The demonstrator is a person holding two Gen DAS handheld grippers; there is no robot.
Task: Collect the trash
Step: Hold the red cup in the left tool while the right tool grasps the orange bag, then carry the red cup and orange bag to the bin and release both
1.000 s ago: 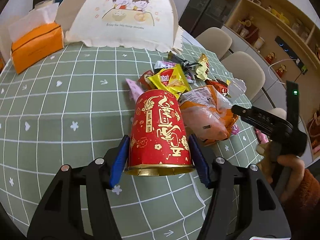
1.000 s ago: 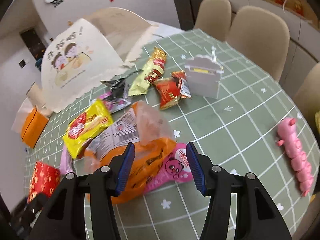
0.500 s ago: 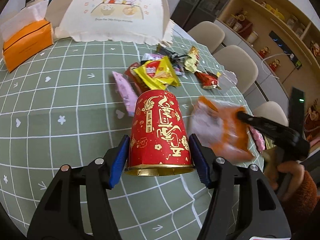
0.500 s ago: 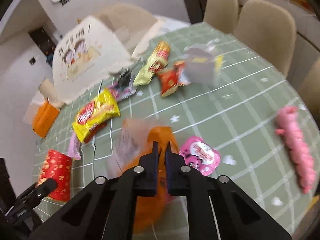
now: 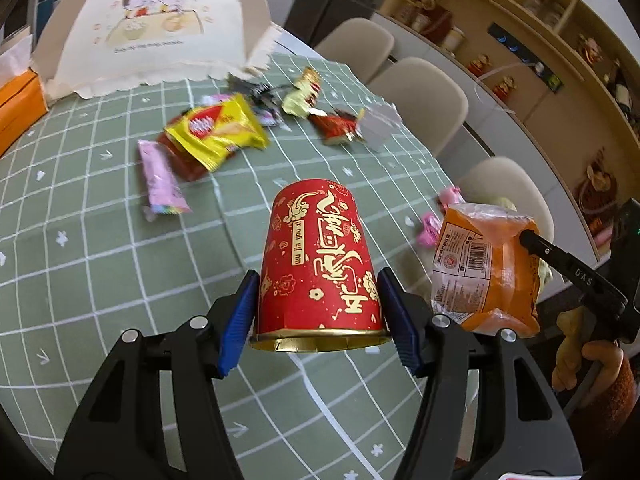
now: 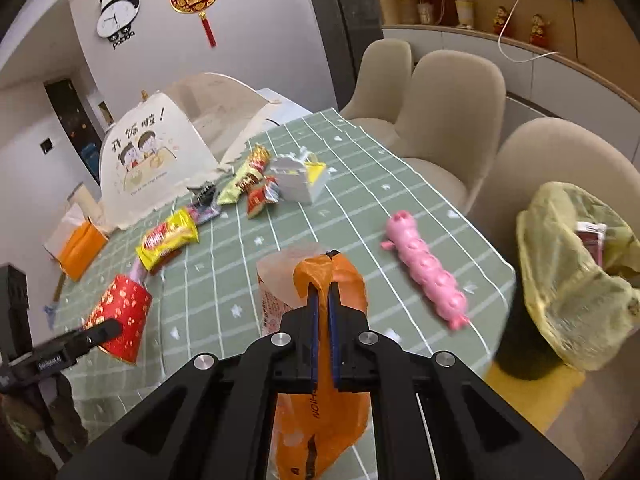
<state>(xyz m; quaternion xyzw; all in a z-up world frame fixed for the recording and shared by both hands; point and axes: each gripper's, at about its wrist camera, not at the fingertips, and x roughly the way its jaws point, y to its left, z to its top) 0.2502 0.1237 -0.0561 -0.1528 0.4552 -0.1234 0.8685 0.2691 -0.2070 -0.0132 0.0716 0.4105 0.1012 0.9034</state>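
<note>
While left gripper (image 5: pixel 318 322) clamps red cup (image 5: pixel 318 264), right gripper (image 6: pixel 323 308) pinches orange bag (image 6: pixel 328 280).

The cup (image 5: pixel 318 260) sits between the fingers of the left gripper (image 5: pixel 318 320), above the table (image 5: pixel 100 264). To its right, the snack bag (image 5: pixel 486 268) hangs pinched in the right gripper (image 6: pixel 323 308), also off the table. Behind the cup lie several wrappers (image 5: pixel 218 132), and behind those stands the food cover (image 5: pixel 156 28), with the tissue box (image 5: pixel 18 108) at its left. A caterpillar toy (image 6: pixel 426 270) lies near the table's right edge; beyond that edge stands a lined bin (image 6: pixel 568 276), something apparently inside.
</note>
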